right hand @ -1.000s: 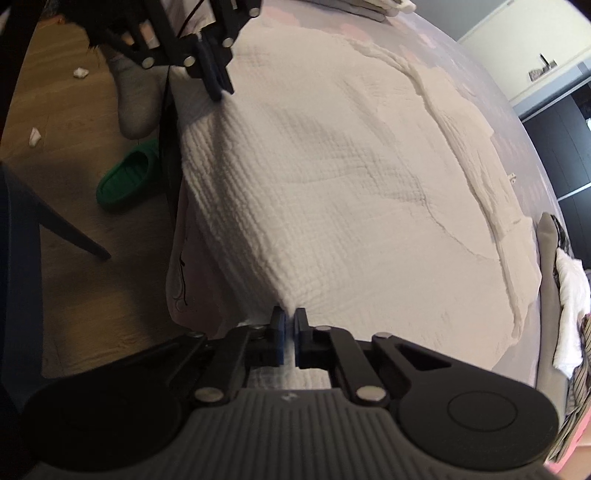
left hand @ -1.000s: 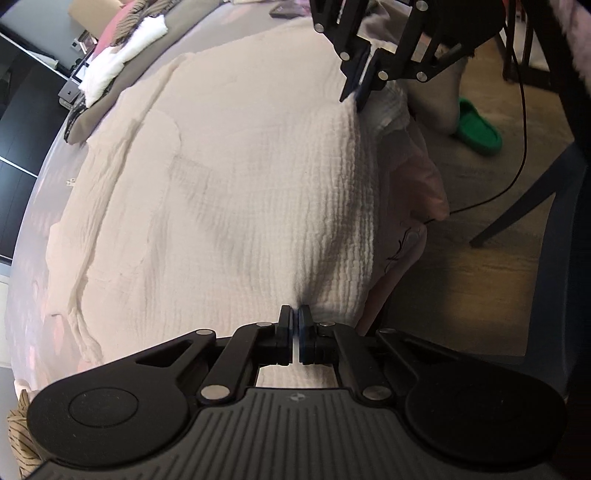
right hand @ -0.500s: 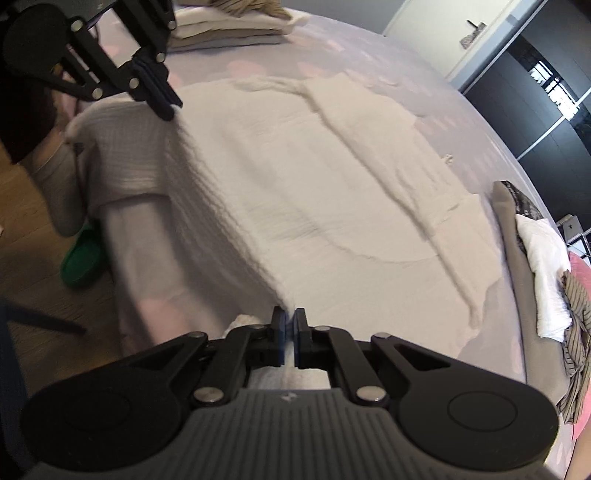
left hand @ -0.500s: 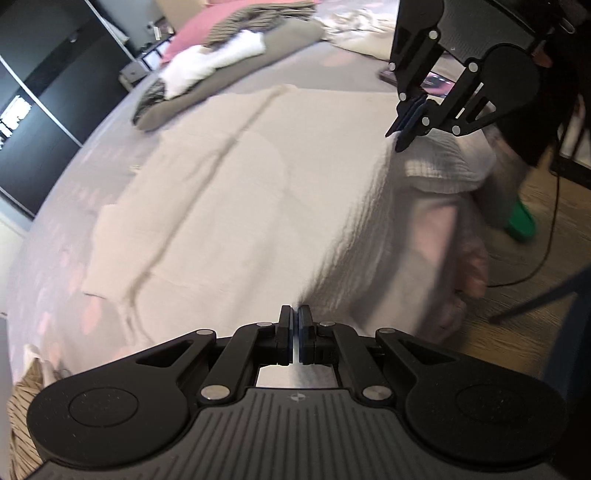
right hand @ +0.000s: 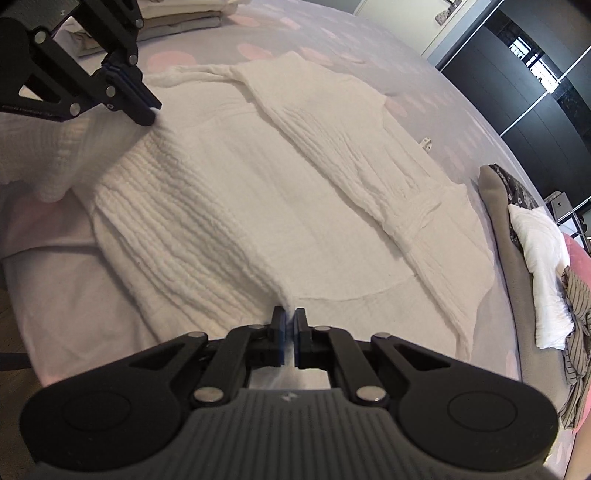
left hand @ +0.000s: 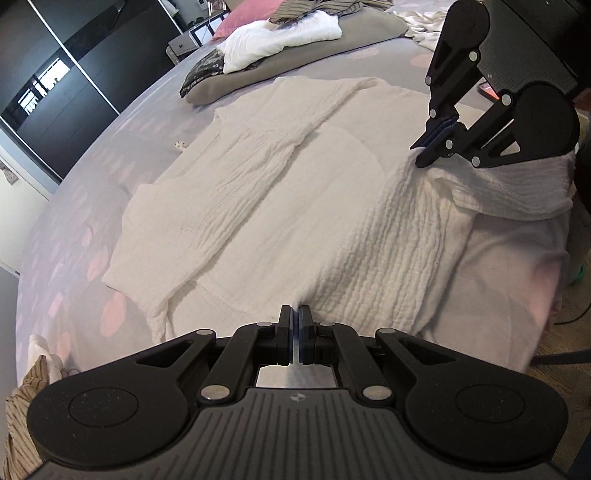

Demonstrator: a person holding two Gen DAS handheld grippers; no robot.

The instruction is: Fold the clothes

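Note:
A white crinkled garment (left hand: pixel 258 192) lies spread on the bed; it also shows in the right wrist view (right hand: pixel 314 206). Its far side is folded inward. My left gripper (left hand: pixel 294 314) is shut on the garment's near edge. My right gripper (right hand: pixel 290 317) is shut on the same edge further along, and shows in the left wrist view (left hand: pixel 424 155). The left gripper shows in the right wrist view (right hand: pixel 149 114). The near edge is lifted between both grippers and drawn over the bed.
The bed has a grey cover with pink spots (left hand: pixel 92 206). A grey pillow (left hand: pixel 295 59) with white and striped clothes sits at the far side. Folded clothes (right hand: pixel 177 18) lie at the bed's end. Dark wardrobes (left hand: pixel 48 74) stand behind. Wooden floor lies off the near edge.
Both grippers have risen from the bed's overhanging edge and moved inward over the bed, carrying the garment's near edge with them. Both stayed shut.

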